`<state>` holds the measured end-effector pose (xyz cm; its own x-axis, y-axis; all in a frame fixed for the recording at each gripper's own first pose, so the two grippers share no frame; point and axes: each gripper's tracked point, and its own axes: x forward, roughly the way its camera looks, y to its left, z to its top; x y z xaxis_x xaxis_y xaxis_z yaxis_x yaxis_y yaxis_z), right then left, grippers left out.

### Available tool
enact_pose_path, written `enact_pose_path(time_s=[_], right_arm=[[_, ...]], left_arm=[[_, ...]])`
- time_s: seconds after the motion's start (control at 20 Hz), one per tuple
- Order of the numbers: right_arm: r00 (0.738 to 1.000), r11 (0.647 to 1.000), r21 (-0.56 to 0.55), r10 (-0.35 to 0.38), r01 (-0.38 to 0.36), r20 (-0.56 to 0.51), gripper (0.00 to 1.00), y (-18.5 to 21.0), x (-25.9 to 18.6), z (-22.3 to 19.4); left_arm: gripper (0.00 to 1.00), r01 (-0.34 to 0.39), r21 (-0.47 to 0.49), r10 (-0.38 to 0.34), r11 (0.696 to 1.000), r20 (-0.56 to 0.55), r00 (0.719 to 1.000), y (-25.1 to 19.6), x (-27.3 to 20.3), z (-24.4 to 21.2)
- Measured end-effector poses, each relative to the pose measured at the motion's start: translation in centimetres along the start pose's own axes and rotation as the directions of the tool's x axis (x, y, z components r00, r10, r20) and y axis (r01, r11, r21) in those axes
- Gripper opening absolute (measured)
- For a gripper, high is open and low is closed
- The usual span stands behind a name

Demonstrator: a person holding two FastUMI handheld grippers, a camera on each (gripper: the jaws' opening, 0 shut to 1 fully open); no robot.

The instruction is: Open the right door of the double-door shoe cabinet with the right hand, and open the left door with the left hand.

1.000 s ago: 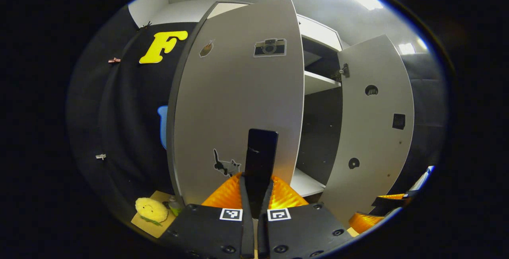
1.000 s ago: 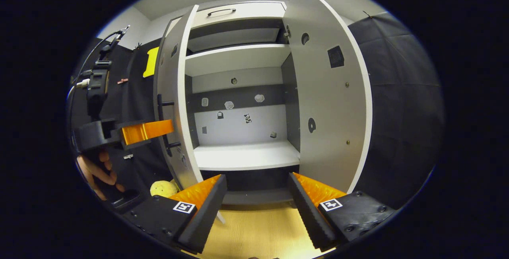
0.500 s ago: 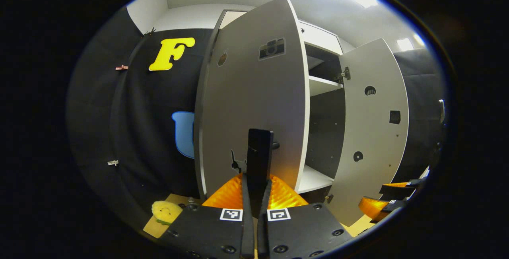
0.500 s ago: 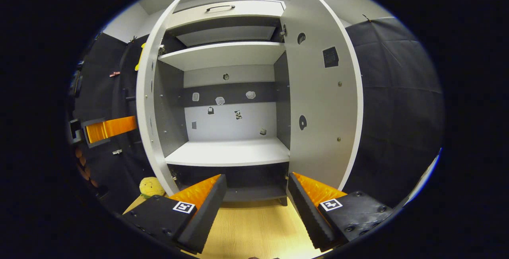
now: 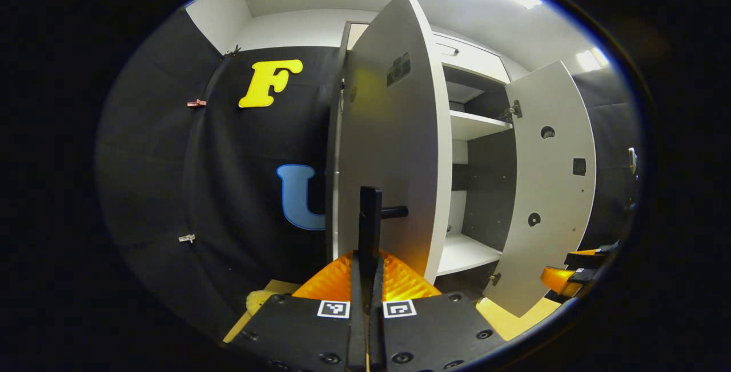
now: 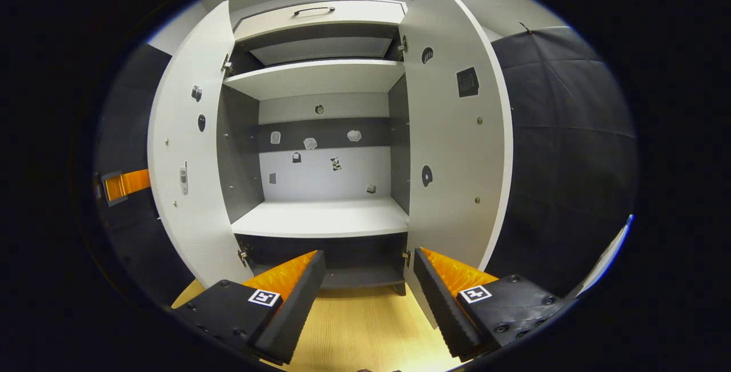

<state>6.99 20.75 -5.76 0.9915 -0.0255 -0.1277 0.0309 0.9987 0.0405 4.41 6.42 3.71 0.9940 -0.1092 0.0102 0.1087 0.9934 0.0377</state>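
Both doors wider than before, left tool (image 5: 365, 258) clenched on handle (image 5: 370, 218) (right tool (image 6: 368, 280) released).

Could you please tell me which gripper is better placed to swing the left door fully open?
Left: the left gripper is shut on the left door's handle, while the right gripper is open, off both doors.

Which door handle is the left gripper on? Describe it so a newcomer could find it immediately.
Start at the shoe cabinet, both doors swung open. On the outer face of its left door, at mid-height near the free edge, stands a dark bar handle. The left gripper is shut on it; the right door shows only stickers.
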Motion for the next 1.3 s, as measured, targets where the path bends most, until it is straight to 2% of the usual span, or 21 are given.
enact_pose_path(time_s=[0.2,0.25,0.3,0.35,0.5,0.7,0.85,1.1,1.3], right_arm=[[1.000,1.000,-0.024,-0.010,0.010,-0.001,0.98,-0.9,-0.7,0.4],[1.000,0.999,-0.032,-0.013,0.013,-0.005,0.98,-1.2,-0.8,0.6],[1.000,0.999,-0.038,-0.014,0.014,-0.007,0.98,-1.6,-1.0,0.8],[1.000,0.999,-0.044,-0.015,0.015,-0.006,0.98,-2.0,-1.1,1.0],[1.000,0.999,-0.052,-0.002,0.002,0.005,0.98,-3.0,-1.7,2.0],[0.999,0.998,-0.038,0.040,-0.040,0.012,0.98,-5.1,-3.1,3.0],[0.997,0.996,-0.037,0.081,-0.080,0.020,0.98,-6.7,-4.4,4.0],[0.987,0.990,-0.032,0.137,-0.135,0.083,0.98,-8.5,-6.9,6.4],[0.981,0.987,-0.015,0.161,-0.160,0.112,0.98,-9.9,-8.6,8.0]], left_arm=[[0.05,-0.099,-0.016,0.099,0.995,-0.017,0.995,6.0,0.0,0.3],[0.05,-0.046,-0.028,0.046,0.999,-0.020,0.999,6.4,0.6,0.2],[0.04,-0.016,-0.079,0.014,0.997,-0.026,1.000,5.7,0.2,0.2],[0.05,-0.013,-0.110,0.010,0.994,-0.031,0.999,5.3,0.3,0.4],[0.05,-0.057,-0.036,0.055,0.998,-0.034,0.998,6.1,0.2,0.1],[0.07,-0.124,-0.018,0.124,0.992,-0.030,0.992,6.0,-1.3,1.4],[0.05,-0.173,-0.016,0.173,0.985,-0.022,0.985,4.6,-5.8,2.0],[0.03,-0.198,0.001,0.198,0.980,0.005,0.980,-0.3,-11.2,3.1],[0.06,-0.203,0.036,0.202,0.978,0.030,0.979,-4.8,-14.5,3.4]])
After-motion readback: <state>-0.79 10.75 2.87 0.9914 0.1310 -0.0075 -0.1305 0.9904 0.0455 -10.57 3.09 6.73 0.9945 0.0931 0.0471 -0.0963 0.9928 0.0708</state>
